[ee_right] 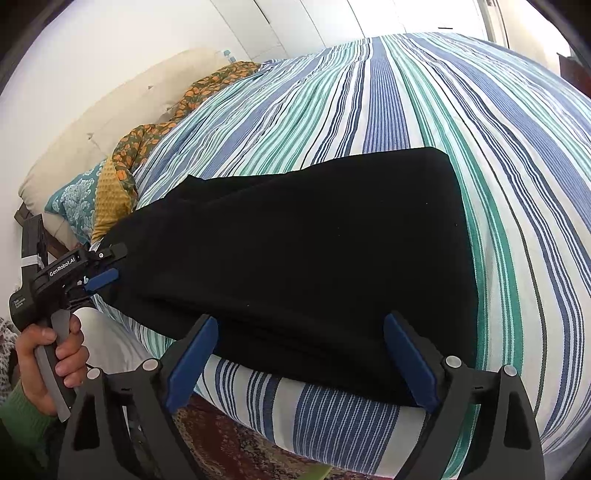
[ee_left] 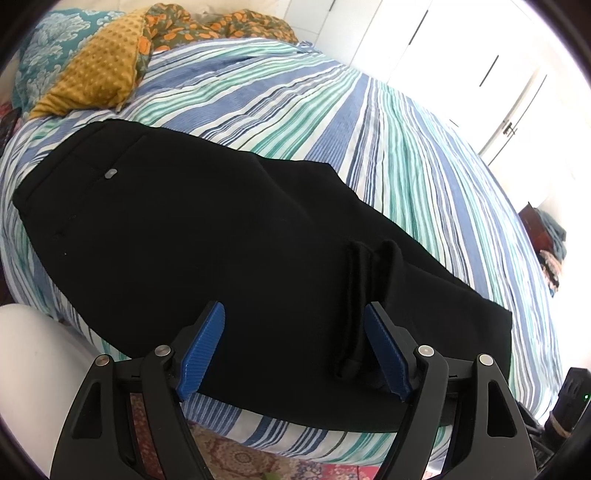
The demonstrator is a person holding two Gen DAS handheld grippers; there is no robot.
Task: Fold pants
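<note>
Black pants (ee_left: 207, 236) lie flat on the striped bed, legs stacked, waistband with a grey button (ee_left: 110, 173) at the far left. In the right wrist view the pants (ee_right: 295, 254) stretch from the leg hem at right toward the waist at left. My left gripper (ee_left: 295, 314) is open and empty, hovering over the pants near the bed's front edge; it also shows in the right wrist view (ee_right: 107, 269) beside the waist end. My right gripper (ee_right: 299, 328) is open and empty over the near edge of the legs. A black ridge (ee_left: 354, 306) stands near the left gripper's right finger.
The striped bedspread (ee_right: 424, 110) extends far beyond the pants. Pillows, a mustard one (ee_left: 96, 70) and a teal one (ee_left: 44, 44), lie at the head with a floral blanket (ee_left: 221, 22). A patterned rug (ee_left: 258, 458) lies below the bed edge. White wardrobe doors (ee_left: 461, 55) stand behind.
</note>
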